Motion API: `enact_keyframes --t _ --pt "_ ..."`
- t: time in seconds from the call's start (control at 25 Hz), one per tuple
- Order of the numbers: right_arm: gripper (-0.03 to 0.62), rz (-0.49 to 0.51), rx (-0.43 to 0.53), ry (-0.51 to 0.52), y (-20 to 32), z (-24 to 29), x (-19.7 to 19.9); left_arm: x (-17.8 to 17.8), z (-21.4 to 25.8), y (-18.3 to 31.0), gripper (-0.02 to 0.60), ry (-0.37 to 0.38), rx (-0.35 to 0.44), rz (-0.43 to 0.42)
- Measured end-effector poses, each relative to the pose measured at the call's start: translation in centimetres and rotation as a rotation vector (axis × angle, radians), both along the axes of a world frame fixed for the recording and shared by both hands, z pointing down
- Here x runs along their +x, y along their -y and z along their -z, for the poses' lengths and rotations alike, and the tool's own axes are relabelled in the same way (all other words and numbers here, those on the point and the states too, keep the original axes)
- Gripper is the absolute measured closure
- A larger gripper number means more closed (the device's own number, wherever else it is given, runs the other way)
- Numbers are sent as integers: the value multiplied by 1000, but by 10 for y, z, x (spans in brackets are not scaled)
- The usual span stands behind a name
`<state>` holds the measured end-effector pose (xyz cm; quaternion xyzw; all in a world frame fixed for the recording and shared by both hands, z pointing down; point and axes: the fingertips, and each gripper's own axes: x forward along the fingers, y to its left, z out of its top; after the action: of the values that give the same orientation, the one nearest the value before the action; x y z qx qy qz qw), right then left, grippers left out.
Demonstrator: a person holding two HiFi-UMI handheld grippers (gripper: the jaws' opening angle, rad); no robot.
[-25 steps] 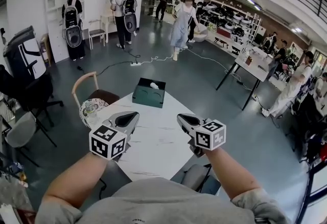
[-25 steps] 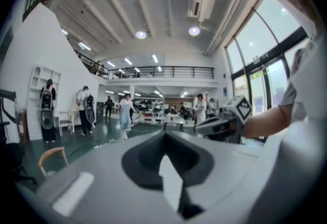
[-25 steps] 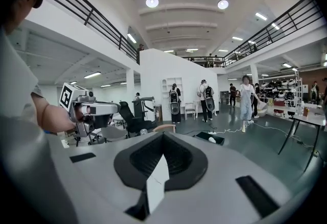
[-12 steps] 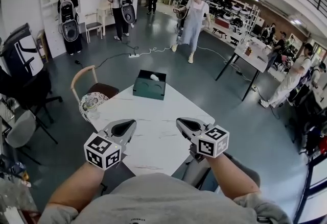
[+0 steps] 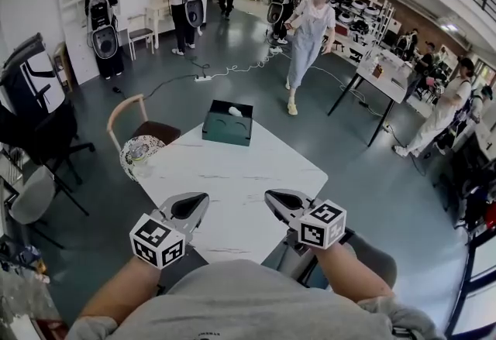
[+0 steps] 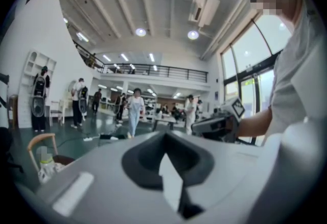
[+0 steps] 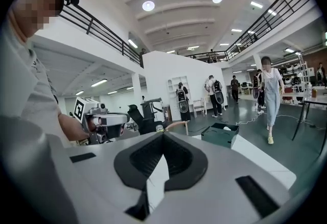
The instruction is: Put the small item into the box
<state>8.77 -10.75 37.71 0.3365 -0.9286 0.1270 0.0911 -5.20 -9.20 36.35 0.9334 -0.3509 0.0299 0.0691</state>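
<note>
Holds the left gripper (image 5: 204, 196) over the counter's (image 5: 232, 168) near-left edge and the right gripper (image 5: 268, 194) over its near-right edge, both pairs of jaws pressed together with nothing between them. Finds the dark green box (image 5: 227, 128) at the counter's far corner, well apart from both grippers, with the small white item (image 5: 235, 111) resting at its top along the far side. Shows black-and-white square patterns on the left cube (image 5: 157, 240) and the right cube (image 5: 321, 224), plus print on the grey shirt (image 5: 208, 334) too small to read.
</note>
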Motion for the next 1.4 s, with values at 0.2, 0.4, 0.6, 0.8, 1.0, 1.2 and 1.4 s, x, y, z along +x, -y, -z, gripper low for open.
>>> enact_keyframes --t 0.2,0.4,0.6,0.8,1.0,1.2,1.4 --pt "585 19 -38 40 -8 -8 -8 3 -6 -6 576 0 -13 -19" --pt "585 36 -49 36 -13 -13 -8 7 -10 -11 575 -7 -31 -25" --pt "586 44 -42 3 -10 -16 -10 5 -7 -6 575 -10 -25 -22" --pt "586 59 -42 -9 -8 -20 -10 6 -11 -3 576 -14 -31 -18" --pt "586 64 -43 -13 -5 -18 -14 5 -12 0 576 -17 -39 -18" --pt "586 64 -40 -15 -3 -18 -12 7 -12 3 576 -22 -42 -20" --pt "586 57 -42 -11 -7 -20 -5 13 -14 -1 575 -23 -42 -24"
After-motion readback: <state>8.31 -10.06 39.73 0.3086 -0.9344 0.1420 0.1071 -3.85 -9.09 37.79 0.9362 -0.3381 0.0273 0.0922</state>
